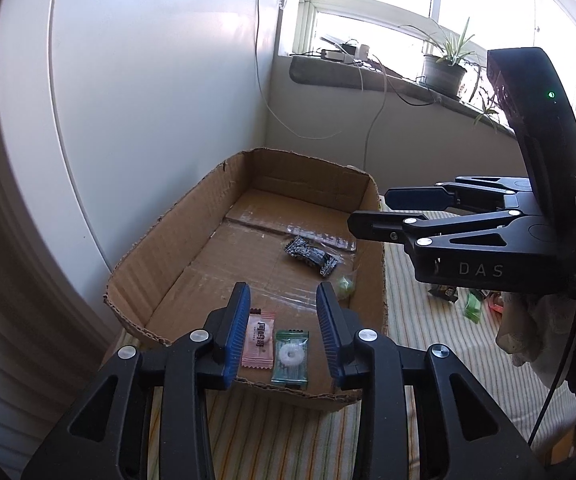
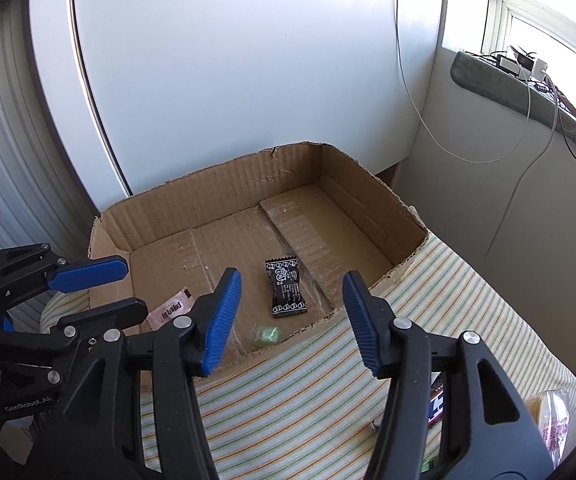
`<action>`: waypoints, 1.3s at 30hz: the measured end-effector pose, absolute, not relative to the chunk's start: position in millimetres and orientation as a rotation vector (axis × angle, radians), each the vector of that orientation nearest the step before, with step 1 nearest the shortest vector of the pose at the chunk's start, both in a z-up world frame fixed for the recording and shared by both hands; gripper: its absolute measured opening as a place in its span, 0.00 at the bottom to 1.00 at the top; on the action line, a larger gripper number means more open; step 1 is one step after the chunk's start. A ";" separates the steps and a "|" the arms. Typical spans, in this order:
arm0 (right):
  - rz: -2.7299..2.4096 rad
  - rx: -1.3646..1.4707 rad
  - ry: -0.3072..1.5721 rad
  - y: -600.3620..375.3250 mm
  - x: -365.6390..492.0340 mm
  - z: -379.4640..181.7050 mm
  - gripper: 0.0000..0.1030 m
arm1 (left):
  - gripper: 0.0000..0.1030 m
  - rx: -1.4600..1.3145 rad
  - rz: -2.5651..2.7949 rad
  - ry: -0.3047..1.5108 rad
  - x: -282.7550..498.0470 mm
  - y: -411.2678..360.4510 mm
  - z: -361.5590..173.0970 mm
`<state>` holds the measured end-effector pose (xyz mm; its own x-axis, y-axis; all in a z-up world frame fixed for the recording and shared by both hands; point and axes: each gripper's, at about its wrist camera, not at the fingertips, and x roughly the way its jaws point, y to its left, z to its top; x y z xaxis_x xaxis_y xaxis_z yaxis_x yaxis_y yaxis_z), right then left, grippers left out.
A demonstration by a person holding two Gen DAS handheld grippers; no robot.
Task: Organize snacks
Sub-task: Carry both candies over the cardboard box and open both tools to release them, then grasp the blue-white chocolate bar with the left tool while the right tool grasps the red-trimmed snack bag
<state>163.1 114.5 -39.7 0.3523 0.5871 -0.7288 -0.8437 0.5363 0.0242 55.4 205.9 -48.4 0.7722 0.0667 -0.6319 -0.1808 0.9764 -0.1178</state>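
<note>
A shallow cardboard box (image 1: 168, 240) (image 2: 208, 196) sits on a striped cloth. On its floor lie a black-wrapped candy (image 1: 312, 258) (image 2: 286, 288), a small green candy (image 1: 346, 284) (image 2: 268, 336), a pink sachet (image 1: 259, 338) (image 2: 172, 312) and a green wrapper with a white ring sweet (image 1: 290, 356). My left gripper (image 1: 284, 320) (image 2: 134, 288) hangs open over the box's near corner; the pink sachet and ring sweet lie below its gap, untouched. My right gripper (image 2: 292, 312) (image 1: 370, 210) is open above the box's right rim, holding nothing.
The striped cloth (image 2: 328, 380) covers the surface around the box. Loose snack packets lie on it to the right (image 1: 472, 304) (image 2: 552, 412). A white panel stands behind the box. A windowsill with a potted plant (image 1: 444, 68) and cables runs along the back.
</note>
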 end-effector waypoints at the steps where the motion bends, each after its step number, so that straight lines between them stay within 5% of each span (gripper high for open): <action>1: 0.953 -0.389 0.757 112.7 162.8 -38.9 0.54 | 0.32 -0.176 0.134 0.674 55.0 205.1 -48.0; 34: 0.702 -0.252 0.773 -87.9 152.6 -23.9 0.55 | 0.32 -0.138 -0.104 0.700 87.0 100.1 -52.8; 39: 0.663 -0.236 0.797 -114.4 146.7 -35.0 0.64 | 0.32 -0.134 -0.127 0.721 96.3 87.8 -58.4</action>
